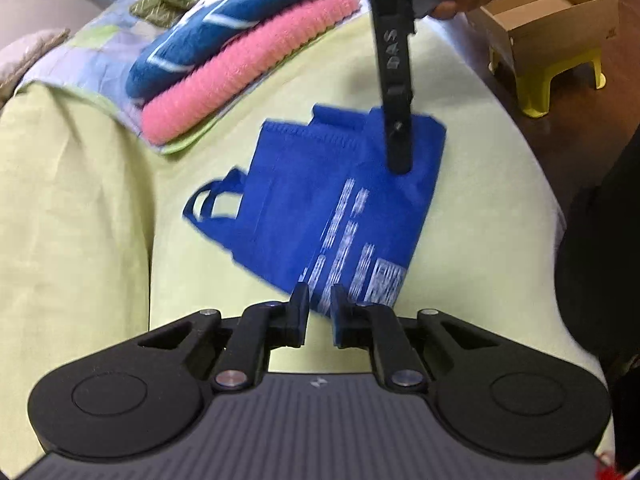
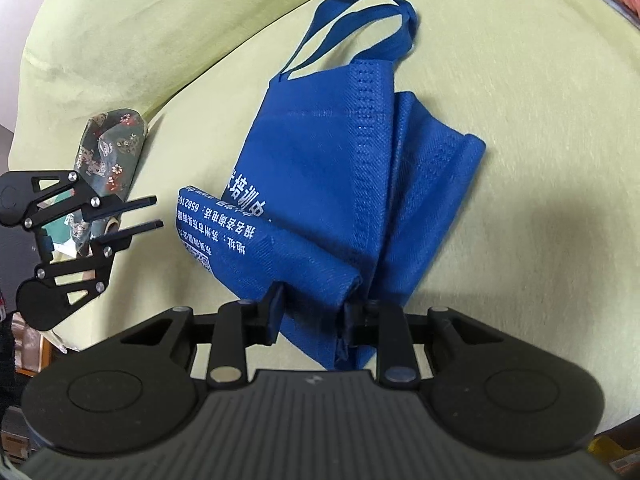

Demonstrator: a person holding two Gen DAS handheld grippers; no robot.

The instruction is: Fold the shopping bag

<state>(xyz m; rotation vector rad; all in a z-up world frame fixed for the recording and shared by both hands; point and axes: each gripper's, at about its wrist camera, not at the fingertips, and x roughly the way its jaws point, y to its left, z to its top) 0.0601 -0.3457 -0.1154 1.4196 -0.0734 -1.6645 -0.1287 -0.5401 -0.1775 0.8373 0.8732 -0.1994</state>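
A blue non-woven shopping bag point(image 1: 336, 200) with white print lies partly folded on the pale green cover; its handles point(image 1: 212, 204) point left. In the right wrist view the bag point(image 2: 320, 184) has its folded edge between my right gripper's point(image 2: 312, 312) jaws, which are partly open around the fabric. The right gripper point(image 1: 398, 148) shows from above in the left wrist view, over the bag's far corner. My left gripper point(image 1: 320, 308) is narrowly open and empty, just off the bag's near corner. It also shows in the right wrist view point(image 2: 154, 212).
A stack of pink point(image 1: 248, 72) and blue point(image 1: 224, 28) folded towels lies beyond the bag. A cardboard box point(image 1: 556, 20) sits on a yellow stool point(image 1: 552, 80) at right. A floral pouch point(image 2: 108, 148) lies at the left of the cover.
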